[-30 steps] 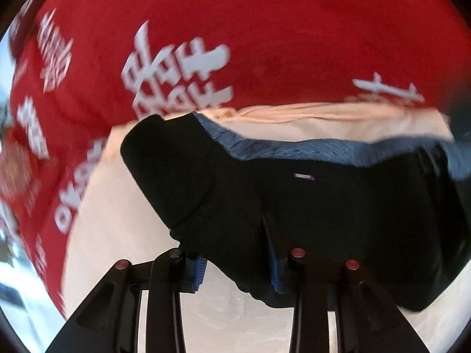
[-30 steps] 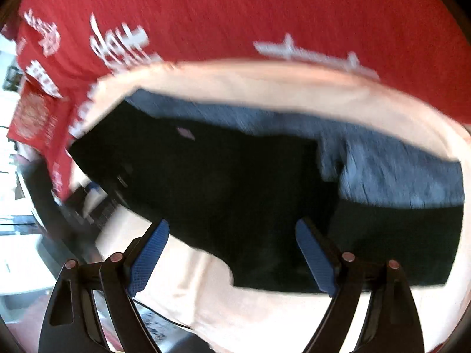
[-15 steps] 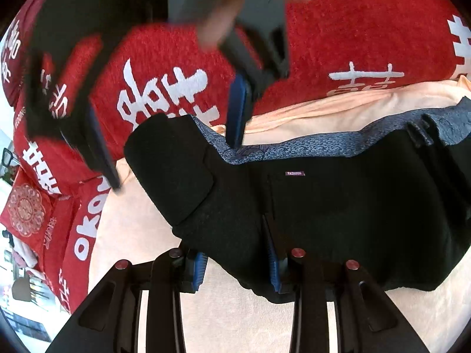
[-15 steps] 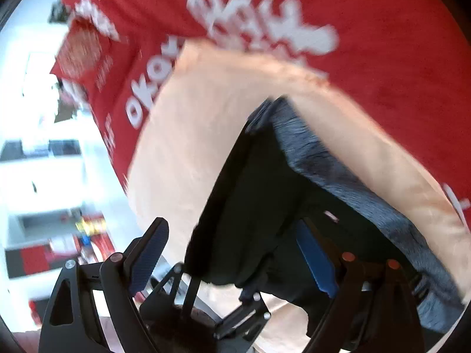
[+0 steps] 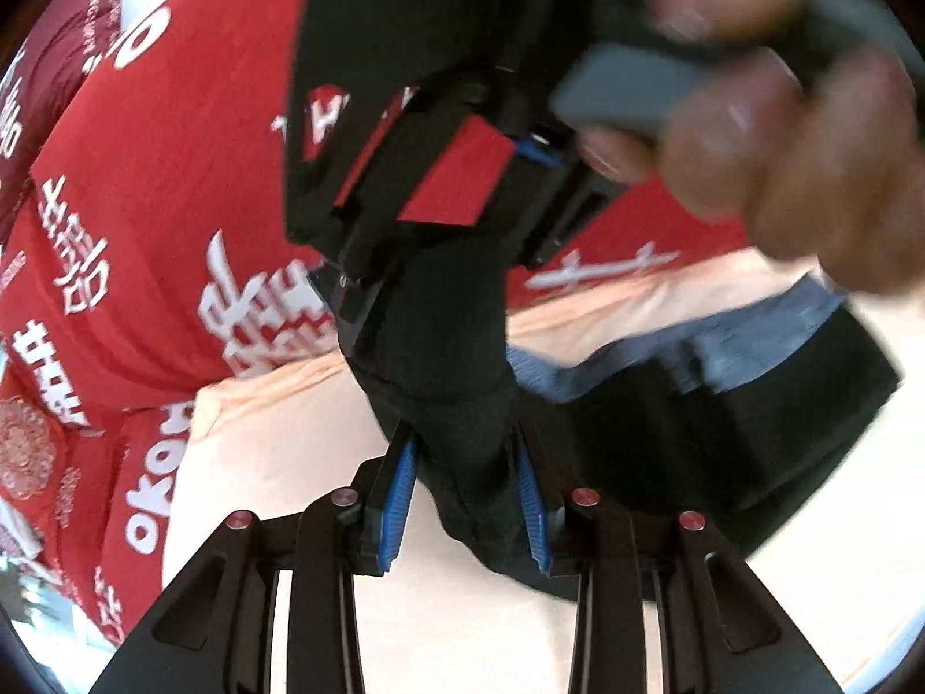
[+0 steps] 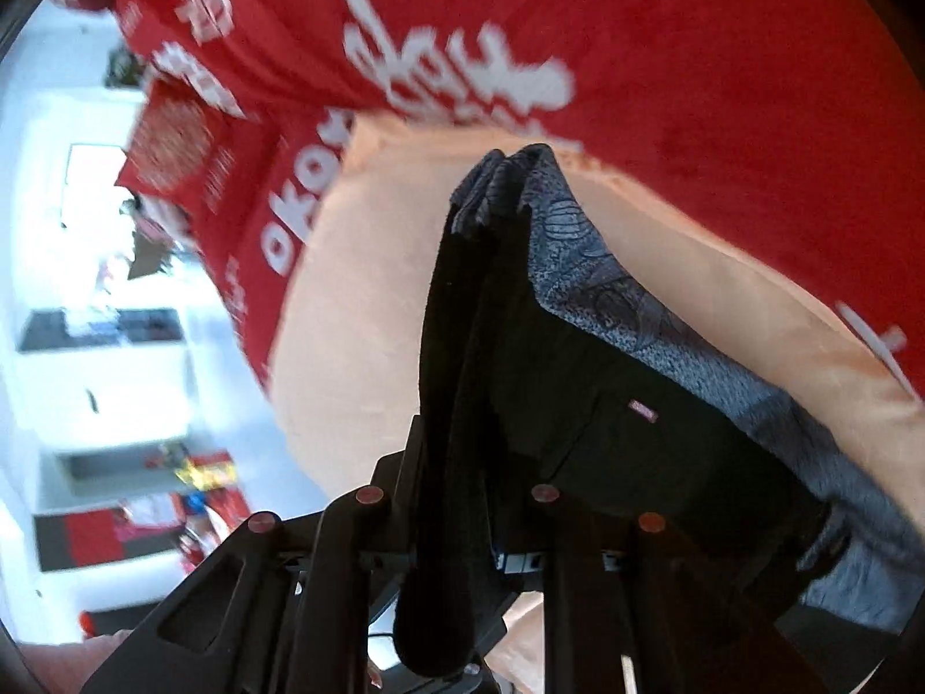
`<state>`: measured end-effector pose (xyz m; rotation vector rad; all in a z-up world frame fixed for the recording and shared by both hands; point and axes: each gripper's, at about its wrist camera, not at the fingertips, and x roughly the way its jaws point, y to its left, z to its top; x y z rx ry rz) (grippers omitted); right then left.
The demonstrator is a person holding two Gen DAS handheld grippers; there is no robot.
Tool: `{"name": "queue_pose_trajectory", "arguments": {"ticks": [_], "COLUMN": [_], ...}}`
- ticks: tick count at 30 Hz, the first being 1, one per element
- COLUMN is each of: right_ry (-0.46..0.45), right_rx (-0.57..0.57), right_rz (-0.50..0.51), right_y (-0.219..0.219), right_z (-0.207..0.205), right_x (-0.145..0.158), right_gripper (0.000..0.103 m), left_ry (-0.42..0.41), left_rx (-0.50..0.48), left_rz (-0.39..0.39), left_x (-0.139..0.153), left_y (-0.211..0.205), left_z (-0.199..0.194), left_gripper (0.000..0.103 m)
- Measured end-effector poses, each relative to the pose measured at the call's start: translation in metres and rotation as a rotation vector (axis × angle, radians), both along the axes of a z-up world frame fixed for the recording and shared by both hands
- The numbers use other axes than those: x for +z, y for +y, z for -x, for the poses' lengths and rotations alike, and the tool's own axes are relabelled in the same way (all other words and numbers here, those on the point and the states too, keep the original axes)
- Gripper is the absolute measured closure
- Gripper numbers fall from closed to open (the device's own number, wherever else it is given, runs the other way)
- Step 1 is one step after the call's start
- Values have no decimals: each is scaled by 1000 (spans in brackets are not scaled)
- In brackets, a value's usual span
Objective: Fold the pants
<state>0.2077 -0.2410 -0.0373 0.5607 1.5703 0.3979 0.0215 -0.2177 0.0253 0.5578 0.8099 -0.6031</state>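
Spread wide across the frame, red cloth (image 6: 694, 58) with white lettering, peach sheet (image 6: 358, 312) over it. On the sheet, toward five o'clock, black pants (image 6: 607, 451) with grey lining. Clamped on a bunched black fold, left gripper (image 5: 467, 497). Just squeezed narrow on the upright pant edge, right gripper (image 6: 457, 543). At one o'clock, blurred hand (image 5: 809, 133).

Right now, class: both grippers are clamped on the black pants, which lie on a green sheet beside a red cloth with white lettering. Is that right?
One detail is wrong: the sheet is pale peach, not green, as the right wrist view shows. The rest stands: the left gripper and the right gripper are each clamped on the black pants, beside the red cloth with white lettering.
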Motion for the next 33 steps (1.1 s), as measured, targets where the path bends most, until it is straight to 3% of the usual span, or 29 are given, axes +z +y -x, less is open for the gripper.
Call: {"name": "queue_pose_trajectory", "arguments": {"ticks": [7,12,15,19,24,28,33], "right_ry": [-143,-195,-203,-181,-118,-77,-99], "right_rx": [-199,-338,-415,-502,-595,-661,-662], "right_rz": [-97,-114,-116,-95,-103,-136,-166], "right_y": [-88,-165,-210,-256,-291,-303,-297], "right_z": [73,139,179,223,262,279,293], "right_x": [53,70,70,49,-2,-34,-33], "right_gripper": [84,84,84,84,85,85,85], "left_ry": [23,58,73,98,100,82,90], "left_rx": [-148,-251,-308,-353,-389,-401,-414], "left_rz": [46,21,-16,-84,-163,-186,-174], "left_x": [25,13,-10,-44,-81,-84,-78], "left_y": [-70,-128,-163,-191,-207,-206,-206], "left_z": [57,103,131,151,166,173,181], "left_gripper": [68,68,68,68,68,68,68]}}
